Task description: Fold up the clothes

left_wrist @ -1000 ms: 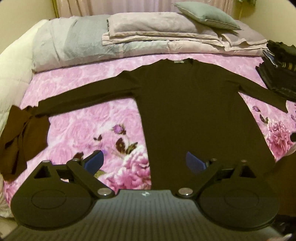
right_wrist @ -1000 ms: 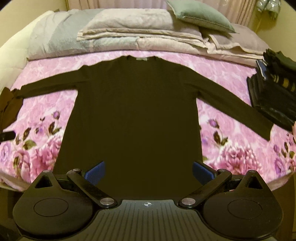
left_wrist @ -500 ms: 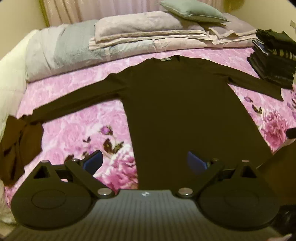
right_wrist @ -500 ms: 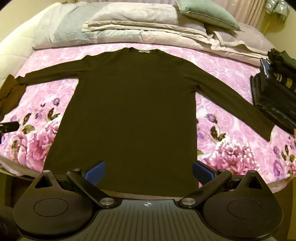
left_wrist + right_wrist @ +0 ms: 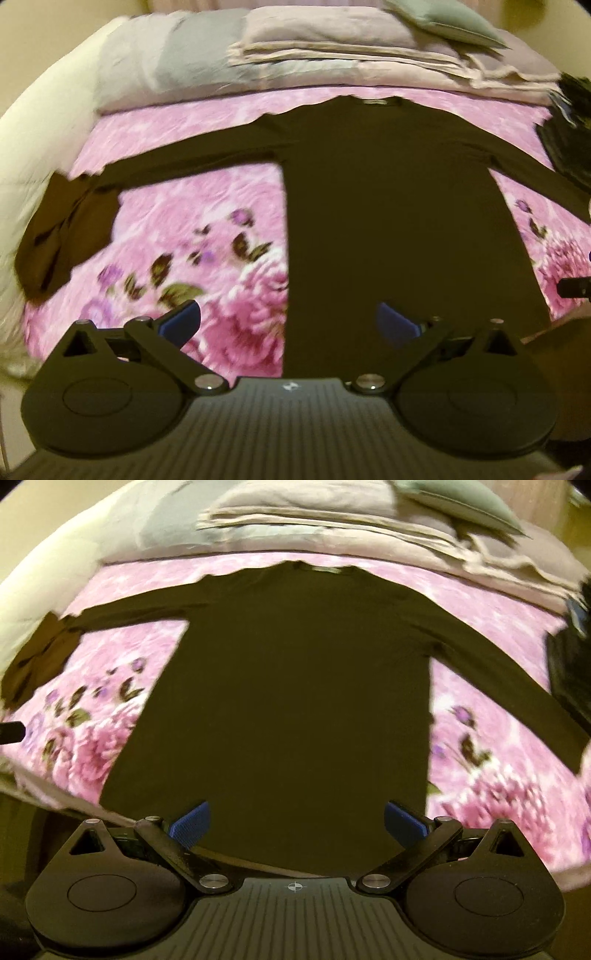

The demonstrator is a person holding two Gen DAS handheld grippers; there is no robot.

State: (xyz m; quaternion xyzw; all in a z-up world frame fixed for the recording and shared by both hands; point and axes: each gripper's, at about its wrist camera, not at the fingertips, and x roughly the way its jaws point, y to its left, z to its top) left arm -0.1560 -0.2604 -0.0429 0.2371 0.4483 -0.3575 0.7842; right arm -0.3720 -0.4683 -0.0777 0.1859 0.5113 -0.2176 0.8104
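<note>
The left claw [image 5: 288,326] has its jaws opening, the blue pads [image 5: 181,320] wide apart with nothing gripped between them. It hangs above the near edge of the bed, over the lower left side of the dark long-sleeved top [image 5: 388,206]. The right claw [image 5: 297,821] is likewise spread wide and holds nothing; it hovers over the middle of the top's hem, one pad over each lower corner area.

The top lies flat and face up on the pink floral bedspread [image 5: 207,206], neckline toward the head of the bed, both sleeves stretched out sideways. At the end of the left sleeve lies a crumpled brown garment [image 5: 62,229], near the bed's left edge. On the right edge sits a stack of folded dark clothes [image 5: 569,664], close to the right sleeve's cuff. Beyond the neckline are folded blankets [image 5: 295,513] and a grey-green pillow [image 5: 458,498].
</note>
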